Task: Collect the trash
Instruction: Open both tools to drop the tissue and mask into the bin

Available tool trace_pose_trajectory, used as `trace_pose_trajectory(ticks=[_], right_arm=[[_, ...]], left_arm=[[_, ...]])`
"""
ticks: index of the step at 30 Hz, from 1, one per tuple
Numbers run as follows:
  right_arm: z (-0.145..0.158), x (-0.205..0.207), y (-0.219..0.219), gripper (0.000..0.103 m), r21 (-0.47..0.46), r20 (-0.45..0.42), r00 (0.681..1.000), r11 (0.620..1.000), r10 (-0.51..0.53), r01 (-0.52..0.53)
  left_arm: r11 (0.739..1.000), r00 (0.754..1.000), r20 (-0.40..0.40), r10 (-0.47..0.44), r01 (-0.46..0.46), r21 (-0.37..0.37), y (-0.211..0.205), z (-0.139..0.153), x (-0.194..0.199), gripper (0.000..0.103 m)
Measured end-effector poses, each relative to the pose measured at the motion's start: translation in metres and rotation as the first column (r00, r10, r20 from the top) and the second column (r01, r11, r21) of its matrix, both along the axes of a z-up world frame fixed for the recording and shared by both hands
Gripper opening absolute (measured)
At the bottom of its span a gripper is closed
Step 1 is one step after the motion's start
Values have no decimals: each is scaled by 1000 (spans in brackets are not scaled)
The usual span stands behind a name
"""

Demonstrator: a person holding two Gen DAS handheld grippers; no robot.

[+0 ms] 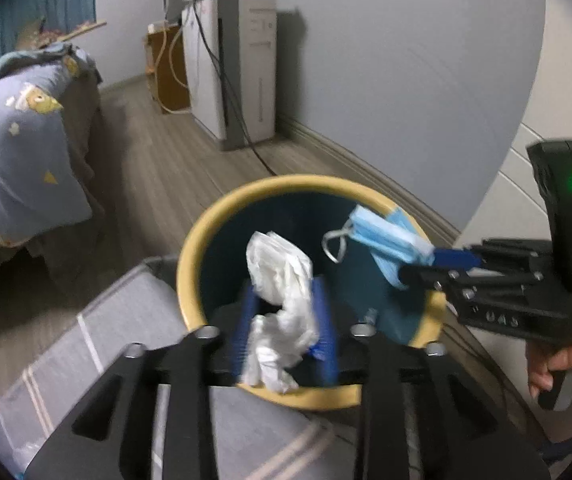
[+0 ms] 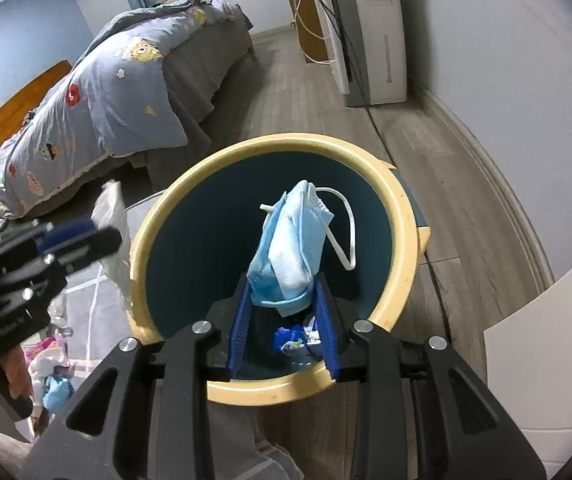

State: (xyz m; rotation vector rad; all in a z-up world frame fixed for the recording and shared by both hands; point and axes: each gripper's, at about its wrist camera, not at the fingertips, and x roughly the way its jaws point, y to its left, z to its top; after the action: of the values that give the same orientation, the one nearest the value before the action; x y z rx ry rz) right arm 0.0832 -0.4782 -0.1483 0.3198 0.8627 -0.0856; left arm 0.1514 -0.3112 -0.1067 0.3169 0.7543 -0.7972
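Note:
A round bin with a yellow rim and a dark blue inside stands on the floor below both grippers. My left gripper hangs over its near edge. A crumpled white plastic wad sits loosely between its blue fingers, which stand apart and blurred. In the right wrist view the left gripper is at the bin's left rim, the white wad beyond it. My right gripper is shut on a light blue face mask over the bin's opening. A small wrapper lies at the bin's bottom.
A bed with a blue duvet stands at the left. A white floor appliance with a black cable is against the far wall. A grey striped mat lies beside the bin, with loose litter on it. A white panel is at the right.

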Motion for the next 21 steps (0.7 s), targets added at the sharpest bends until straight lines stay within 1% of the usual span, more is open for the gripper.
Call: trace_pose_trajectory(ticks=[1, 2, 3, 4, 5, 6, 7, 8, 9, 10, 11, 12, 17, 21], right_arm=[[0, 0, 0, 32, -6, 0, 1000, 1000, -1, 1], [0, 0, 0, 35, -15, 1, 1000, 1000, -4, 4], [1, 0, 1, 40, -23, 2, 1000, 1000, -6, 6], [2, -1, 1, 53, -32, 8, 1000, 999, -11, 11], [3, -2, 0, 64, -32, 17, 1000, 999, -13, 14], [4, -2, 0, 67, -29, 26, 1000, 999, -14, 15], [5, -3, 0, 71, -24, 34, 999, 1000, -16, 17], [5, -3, -1, 80, -22, 37, 999, 1000, -17, 18], [6, -3, -1, 85, -19, 40, 999, 1000, -20, 21], [8, -4, -2, 92, -10, 48, 999, 1000, -20, 20], [9, -5, -2, 96, -3, 55, 998, 1000, -20, 21], [10, -6, -3, 98, -3, 58, 998, 1000, -26, 26], [14, -4, -4, 97, 3, 43, 998, 999, -39, 39], [19, -7, 1, 97, -6, 39, 999, 999, -32, 33]], left_arm=[[1000, 1000, 11, 10, -10, -6, 2, 1, 2, 58], [1000, 999, 23, 24, -24, -15, 5, 2, 3, 70], [999, 999, 27, 33, -32, -19, 8, 2, 3, 74], [999, 999, 26, 42, -41, -23, 7, 3, 6, 79], [998, 998, 18, 54, -54, -27, 10, 2, 8, 82], [998, 998, 10, 65, -64, -28, 12, 0, 10, 85], [997, 997, 5, 78, -78, -28, 16, -1, 11, 91], [995, 996, 2, 94, -94, -26, 19, -3, 12, 93], [995, 995, 0, 100, -100, -22, 22, -5, 12, 93], [994, 994, -1, 107, -107, -14, 25, -7, 12, 95], [993, 993, 0, 118, -118, 2, 29, -9, 11, 96], [993, 993, -2, 121, -121, 7, 31, -10, 12, 96], [989, 988, -27, 150, -149, 15, 51, -13, 6, 96], [983, 983, -33, 181, -181, 12, 71, -6, 0, 96]])
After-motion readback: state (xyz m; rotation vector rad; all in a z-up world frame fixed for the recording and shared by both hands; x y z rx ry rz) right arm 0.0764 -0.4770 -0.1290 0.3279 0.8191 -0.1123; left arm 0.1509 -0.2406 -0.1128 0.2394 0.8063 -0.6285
